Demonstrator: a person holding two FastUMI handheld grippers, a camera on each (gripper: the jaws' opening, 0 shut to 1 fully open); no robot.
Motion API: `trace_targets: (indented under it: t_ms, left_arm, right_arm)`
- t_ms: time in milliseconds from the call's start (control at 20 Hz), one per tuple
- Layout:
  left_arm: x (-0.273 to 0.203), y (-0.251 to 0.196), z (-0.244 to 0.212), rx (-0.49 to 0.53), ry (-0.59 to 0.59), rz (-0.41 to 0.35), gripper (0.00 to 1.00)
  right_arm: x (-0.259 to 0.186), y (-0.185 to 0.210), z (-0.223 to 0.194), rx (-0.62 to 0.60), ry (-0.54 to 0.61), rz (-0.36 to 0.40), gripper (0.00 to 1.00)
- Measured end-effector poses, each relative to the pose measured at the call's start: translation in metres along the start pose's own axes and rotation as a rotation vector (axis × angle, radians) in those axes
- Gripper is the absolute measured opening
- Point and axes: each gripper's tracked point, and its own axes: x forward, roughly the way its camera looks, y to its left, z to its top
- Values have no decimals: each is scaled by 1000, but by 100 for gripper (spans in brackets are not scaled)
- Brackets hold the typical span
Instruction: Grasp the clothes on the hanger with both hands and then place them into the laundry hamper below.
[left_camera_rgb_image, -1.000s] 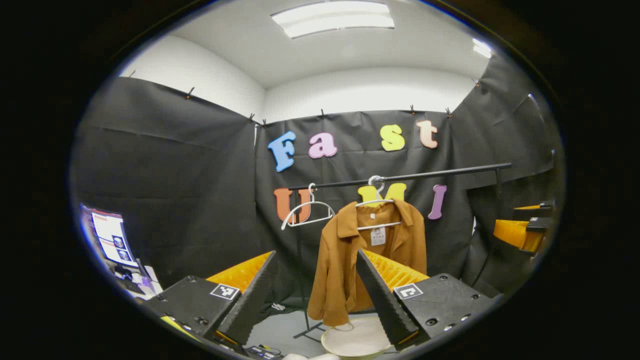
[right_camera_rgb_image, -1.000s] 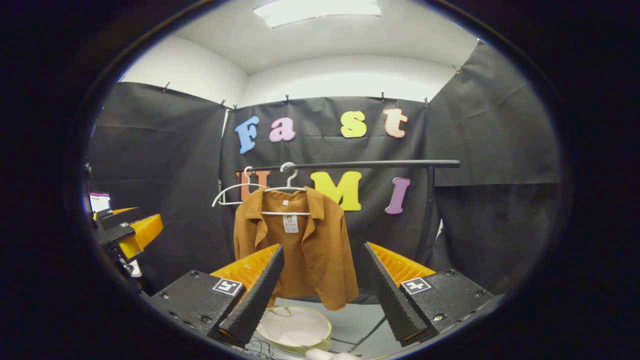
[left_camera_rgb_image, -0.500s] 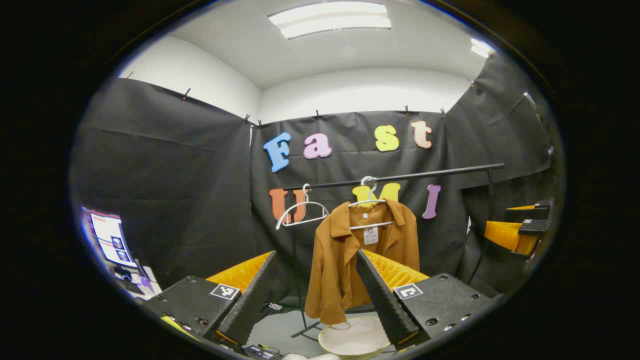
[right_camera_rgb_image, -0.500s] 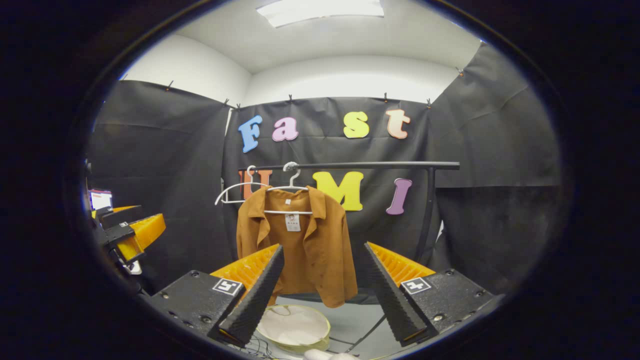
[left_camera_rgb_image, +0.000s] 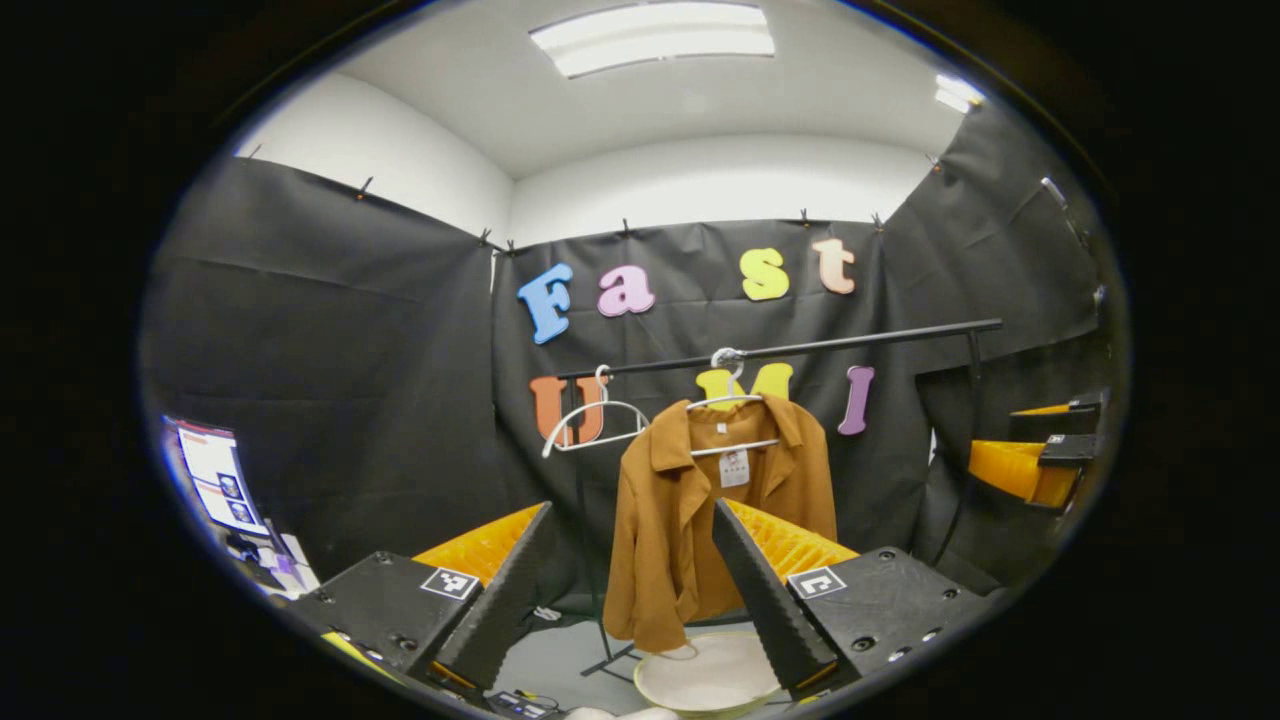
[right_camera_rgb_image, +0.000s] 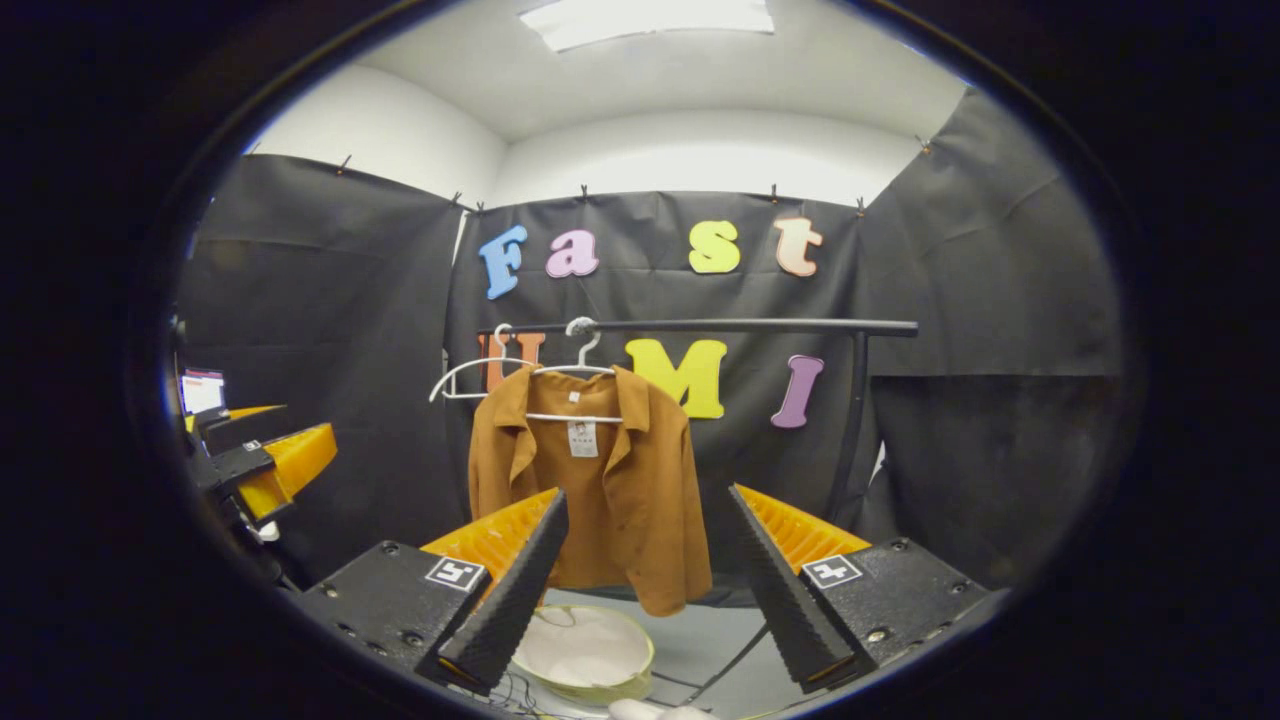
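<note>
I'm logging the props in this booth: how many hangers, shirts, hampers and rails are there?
Hangers: 2, one bare and one under the shirt
Shirts: 1
Hampers: 1
Rails: 1
Total: 5

The left hand-held gripper (left_camera_rgb_image: 628, 570) points level into the booth, its two fingers (left_camera_rgb_image: 500, 590) spread wide apart with nothing between them. The right hand-held gripper (right_camera_rgb_image: 645, 570) is held the same way, level and forward, its fingers (right_camera_rgb_image: 515, 585) also wide apart and touching nothing. In the left gripper view the right hand-held gripper shows at the far right edge; in the right gripper view the left hand-held gripper shows at the far left edge, so the two are held side by side, well apart.
</note>
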Motion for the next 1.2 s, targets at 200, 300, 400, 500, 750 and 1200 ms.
trace_targets:
  t_ms: [200, 300, 400, 500, 750, 1200]
  left_arm:
    - [26, -12, -10, 8, -27, -1, 100]
    - [44, -18, -20, 22, -20, 10, 100]
    - [63, -30, -33, 36, -11, 8, 100]
    - [86, -45, -51, 51, 7, -12, 100]
    - [156, -65, -82, 90, -10, -5, 98]
    - [281, -58, -112, 68, 4, 87, 99]
  right_arm:
    - [11, -5, -18, 11, 26, 12, 100]
    - [30, -10, -30, 17, 45, 26, 100]
    - [60, -10, -33, 24, 53, 43, 100]
    - [90, -12, -35, 27, 55, 57, 99]
    - [176, -14, -49, 45, 88, 108, 99]
    - [319, 3, -54, 47, 108, 196, 100]
